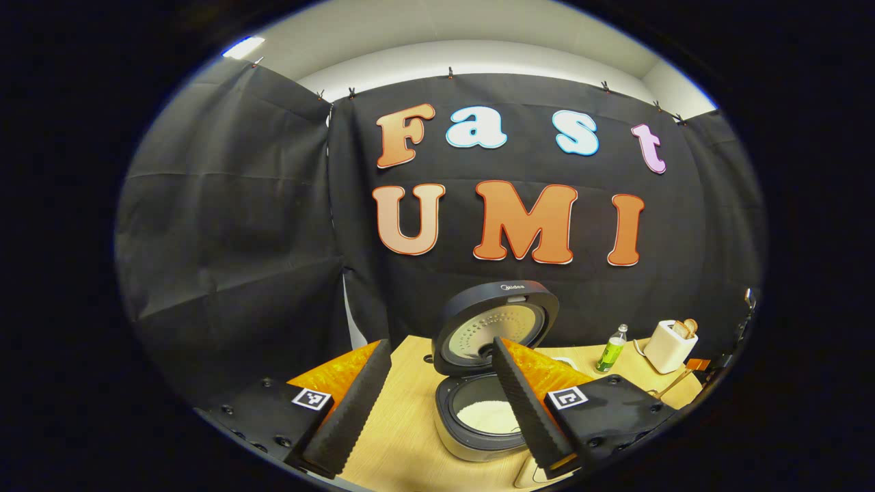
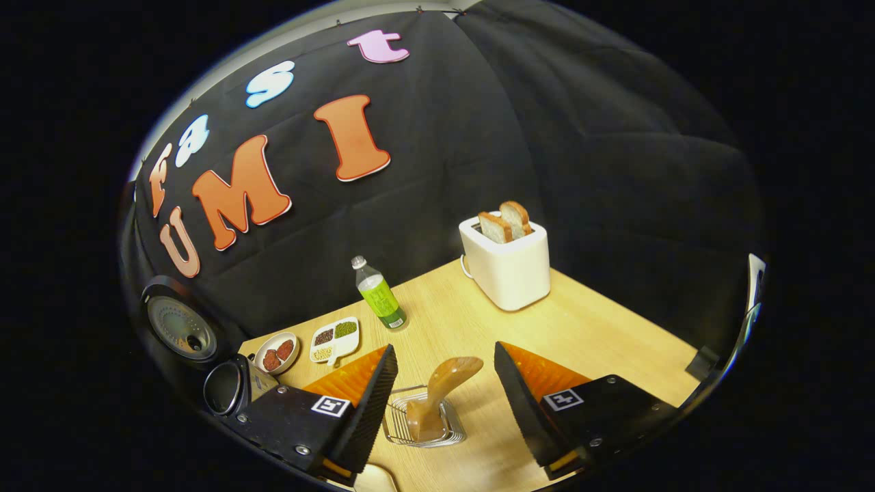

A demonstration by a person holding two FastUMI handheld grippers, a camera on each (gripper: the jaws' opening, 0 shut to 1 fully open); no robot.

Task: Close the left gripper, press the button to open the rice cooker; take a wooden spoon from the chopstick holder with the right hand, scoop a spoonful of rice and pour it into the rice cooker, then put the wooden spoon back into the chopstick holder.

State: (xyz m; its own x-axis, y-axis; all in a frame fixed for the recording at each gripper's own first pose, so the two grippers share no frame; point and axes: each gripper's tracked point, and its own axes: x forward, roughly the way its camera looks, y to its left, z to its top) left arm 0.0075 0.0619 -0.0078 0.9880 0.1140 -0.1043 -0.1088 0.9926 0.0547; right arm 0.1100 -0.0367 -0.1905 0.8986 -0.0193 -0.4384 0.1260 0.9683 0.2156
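Pale wood-grain table (image 2: 588, 321) carries a round rice cooker (image 1: 478, 410), its lid up and white rice in the pot. Ahead of the left gripper (image 1: 437, 403), the cooker sits between its spread, ribbed fingers. A smooth wooden spoon (image 2: 441, 393) stands tilted in a wire chopstick holder (image 2: 424, 427), between the right gripper's (image 2: 444, 410) spread fingers, untouched.

Rice cooker (image 1: 489, 383) open, rice inside; wooden spoon (image 2: 441, 396) in chopstick holder (image 2: 424, 427).
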